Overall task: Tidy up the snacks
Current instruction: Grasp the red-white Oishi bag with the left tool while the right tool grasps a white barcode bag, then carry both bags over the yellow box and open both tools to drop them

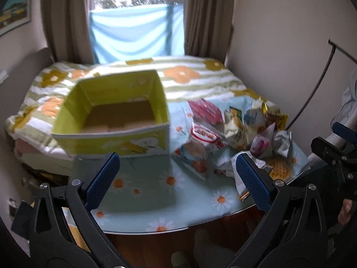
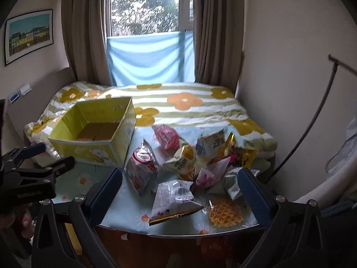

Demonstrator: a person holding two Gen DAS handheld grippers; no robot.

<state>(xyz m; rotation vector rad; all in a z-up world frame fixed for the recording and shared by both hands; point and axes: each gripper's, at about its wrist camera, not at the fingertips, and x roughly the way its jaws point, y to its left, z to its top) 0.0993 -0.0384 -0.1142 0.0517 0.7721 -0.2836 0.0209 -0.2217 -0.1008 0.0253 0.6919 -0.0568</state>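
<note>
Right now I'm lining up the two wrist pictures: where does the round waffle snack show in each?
Left wrist view: the waffle snack sits low right, partly hidden behind the hand-held gripper's right finger.
Right wrist view: it lies in full sight at the table's near edge, lower centre-right.
Shared landmark: the green box, left of the snack pile in both.

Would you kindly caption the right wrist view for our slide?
Open right gripper faces a snack pile beside an empty yellow box on the table.
</note>
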